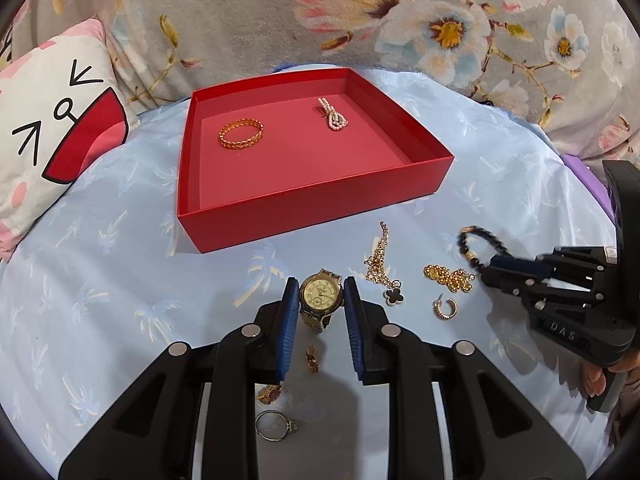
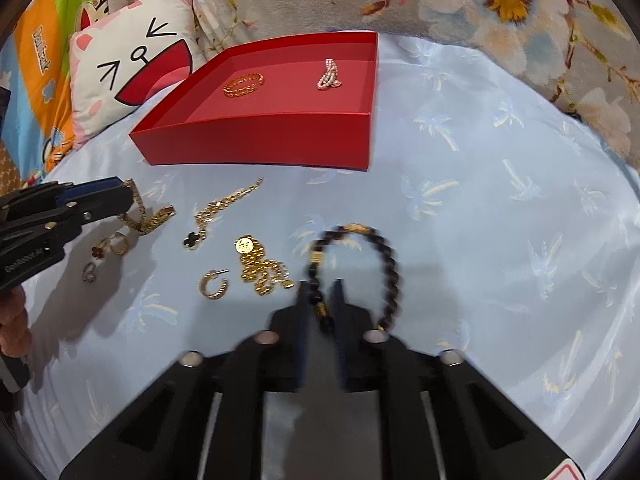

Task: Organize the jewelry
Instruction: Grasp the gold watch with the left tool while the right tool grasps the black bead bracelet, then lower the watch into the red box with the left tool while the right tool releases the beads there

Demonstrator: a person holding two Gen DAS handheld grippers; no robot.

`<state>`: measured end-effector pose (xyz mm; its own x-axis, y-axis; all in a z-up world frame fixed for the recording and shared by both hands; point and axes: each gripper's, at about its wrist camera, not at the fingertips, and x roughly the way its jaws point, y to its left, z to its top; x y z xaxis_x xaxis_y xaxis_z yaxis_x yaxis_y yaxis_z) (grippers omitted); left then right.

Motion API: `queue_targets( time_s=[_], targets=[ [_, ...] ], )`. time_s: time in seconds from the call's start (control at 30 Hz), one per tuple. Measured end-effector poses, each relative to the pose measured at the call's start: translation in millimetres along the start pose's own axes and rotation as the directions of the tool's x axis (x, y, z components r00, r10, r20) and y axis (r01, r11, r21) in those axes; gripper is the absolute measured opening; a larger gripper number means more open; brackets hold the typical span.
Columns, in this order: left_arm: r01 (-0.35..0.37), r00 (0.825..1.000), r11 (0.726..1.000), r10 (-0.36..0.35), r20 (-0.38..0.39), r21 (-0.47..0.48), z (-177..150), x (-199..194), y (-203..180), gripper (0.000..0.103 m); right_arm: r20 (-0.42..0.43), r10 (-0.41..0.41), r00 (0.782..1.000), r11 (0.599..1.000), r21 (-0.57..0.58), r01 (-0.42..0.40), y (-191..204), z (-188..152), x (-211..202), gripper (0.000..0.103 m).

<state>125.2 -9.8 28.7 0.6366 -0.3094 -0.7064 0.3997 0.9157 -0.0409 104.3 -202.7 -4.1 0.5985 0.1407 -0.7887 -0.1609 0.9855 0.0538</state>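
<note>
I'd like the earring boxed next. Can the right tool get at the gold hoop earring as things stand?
Probably not right away: the right tool is closed on the dark bead bracelet. The gold hoop earring lies uncovered beside it, close to the gold chain.

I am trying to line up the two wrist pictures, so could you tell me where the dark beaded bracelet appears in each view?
Left wrist view: the dark beaded bracelet lies at the right, at the right gripper tips.
Right wrist view: the bracelet is at lower centre, one strand between the gripper's jaws.
Shared landmark: the red box beyond the bracelet in both.
</note>
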Motion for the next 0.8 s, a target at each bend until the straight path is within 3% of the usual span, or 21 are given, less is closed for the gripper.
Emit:
queue_targets(
  time_s=[0.27, 0.47, 0.6, 0.8],
  targets=[
    [0.027, 0.999, 1.0, -0.027, 0.02, 0.0, 3.3, -11.9, -2.7, 0.022, 0.012, 0.02, 1.0, 0.999, 0.05, -0.021, -5.0, -1.1, -7.6, 0.007],
    [0.062, 0.997, 0.998, -0.062, 0.047, -0.015, 15.2, -31.0, -2.6, 0.022, 0.092, 0.063, 0.994, 0.994, 0.08, -0.07, -5.1, 13.8, -43.4, 0.007],
    [0.068, 0.994, 0.998, -0.067, 0.083, -0.01, 36.1, -47.3, 0.0, 0.022, 0.136, 0.115, 0.984, 0.987, 0.093, -0.128, -5.3, 40.3, -65.2, 0.007],
    [0.032, 0.987, 0.999, -0.033, 0.158, 0.007, 88.3, -64.8, 7.7, 0.022, 0.231, 0.091, 0.969, 0.992, 0.061, -0.108, 4.0, 99.3, -87.4, 0.007]
  ],
)
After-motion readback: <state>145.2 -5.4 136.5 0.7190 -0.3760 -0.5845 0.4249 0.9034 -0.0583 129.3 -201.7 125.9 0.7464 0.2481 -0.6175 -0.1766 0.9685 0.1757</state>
